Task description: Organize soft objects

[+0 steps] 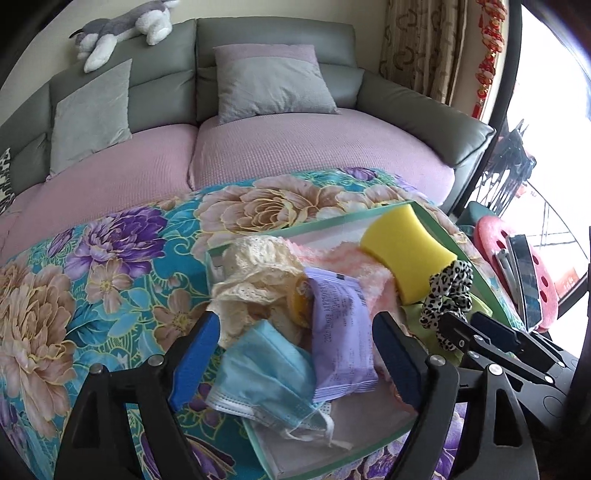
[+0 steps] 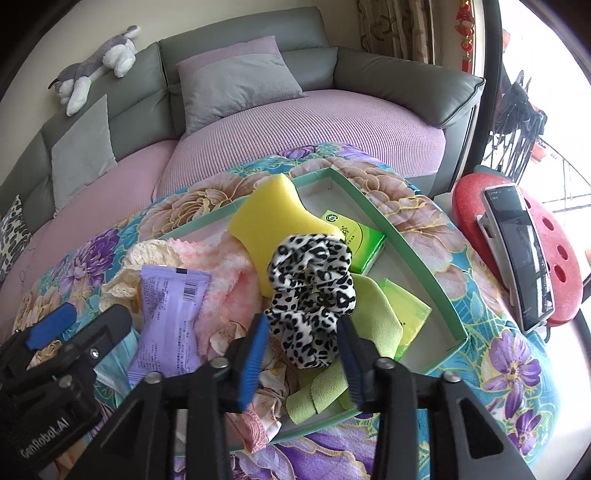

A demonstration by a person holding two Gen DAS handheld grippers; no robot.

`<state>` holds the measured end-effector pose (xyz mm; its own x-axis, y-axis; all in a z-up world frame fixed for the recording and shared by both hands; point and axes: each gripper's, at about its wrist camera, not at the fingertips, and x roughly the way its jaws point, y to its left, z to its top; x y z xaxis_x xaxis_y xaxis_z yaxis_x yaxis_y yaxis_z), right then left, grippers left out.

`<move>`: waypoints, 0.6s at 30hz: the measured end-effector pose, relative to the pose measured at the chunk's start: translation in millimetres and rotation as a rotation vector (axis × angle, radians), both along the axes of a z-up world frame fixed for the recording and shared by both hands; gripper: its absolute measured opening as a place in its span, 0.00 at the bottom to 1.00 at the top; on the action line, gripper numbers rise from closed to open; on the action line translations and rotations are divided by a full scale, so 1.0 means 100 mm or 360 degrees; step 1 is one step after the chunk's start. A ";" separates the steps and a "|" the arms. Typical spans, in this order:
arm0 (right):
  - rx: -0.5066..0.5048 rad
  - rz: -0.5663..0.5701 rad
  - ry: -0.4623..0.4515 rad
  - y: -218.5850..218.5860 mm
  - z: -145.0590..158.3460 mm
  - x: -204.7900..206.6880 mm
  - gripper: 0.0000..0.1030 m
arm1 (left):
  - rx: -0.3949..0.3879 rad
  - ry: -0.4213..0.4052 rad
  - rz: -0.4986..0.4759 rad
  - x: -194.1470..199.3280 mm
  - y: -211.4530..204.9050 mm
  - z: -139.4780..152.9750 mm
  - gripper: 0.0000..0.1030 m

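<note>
A shallow green-rimmed box (image 2: 417, 254) lies on a floral cloth and holds soft items. My right gripper (image 2: 303, 332) is shut on a leopard-print scrunchie (image 2: 314, 291), which also shows in the left wrist view (image 1: 448, 295). Behind it stand a yellow sponge (image 2: 273, 229), a pink fluffy cloth (image 2: 225, 280) and a purple packet (image 2: 170, 317). My left gripper (image 1: 291, 354) is open over a blue face mask (image 1: 262, 376) and the purple packet (image 1: 341, 343), touching neither. Cream lace (image 1: 255, 273) lies behind them.
Green tissue packs (image 2: 354, 236) and a green cloth (image 2: 373, 317) lie in the box's right half. A red stool (image 2: 554, 236) with a phone (image 2: 521, 254) stands to the right. A sofa (image 1: 280, 147) with grey cushions and a plush dog (image 1: 122, 29) is behind.
</note>
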<state>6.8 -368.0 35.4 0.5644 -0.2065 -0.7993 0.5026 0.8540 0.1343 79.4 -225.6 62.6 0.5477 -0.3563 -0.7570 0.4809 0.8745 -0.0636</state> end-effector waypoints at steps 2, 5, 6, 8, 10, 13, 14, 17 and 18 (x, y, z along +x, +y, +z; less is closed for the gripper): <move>-0.0013 0.0005 0.0002 0.01 0.01 0.01 0.55 | -0.0013 0.0013 0.0040 0.04 0.07 0.00 0.84; -0.0045 -0.0003 0.0009 0.02 0.00 0.02 0.79 | -0.0012 0.0008 0.0123 0.09 0.16 -0.01 0.90; -0.0053 -0.0012 0.0010 0.02 0.00 0.02 0.85 | -0.0012 0.0005 0.0147 0.10 0.19 -0.02 0.90; -0.0052 -0.0025 0.0003 0.01 0.00 0.01 0.88 | -0.0016 0.0014 0.0209 0.14 0.26 -0.05 0.90; -0.0047 -0.0037 0.0001 0.00 0.00 0.01 0.90 | -0.0014 0.0019 0.0256 0.18 0.32 -0.07 0.90; -0.0058 -0.0029 0.0012 0.01 -0.01 0.02 0.90 | -0.0017 0.0029 0.0316 0.22 0.42 -0.09 0.91; -0.0061 -0.0025 0.0014 0.02 -0.01 0.02 0.90 | -0.0015 0.0027 0.0330 0.22 0.44 -0.09 0.91; -0.0077 -0.0001 0.0018 0.05 -0.01 0.04 0.90 | -0.0010 0.0029 0.0366 0.22 0.51 -0.11 0.91; -0.0082 0.0007 0.0020 0.07 -0.01 0.04 0.90 | -0.0012 0.0030 0.0377 0.22 0.52 -0.11 0.91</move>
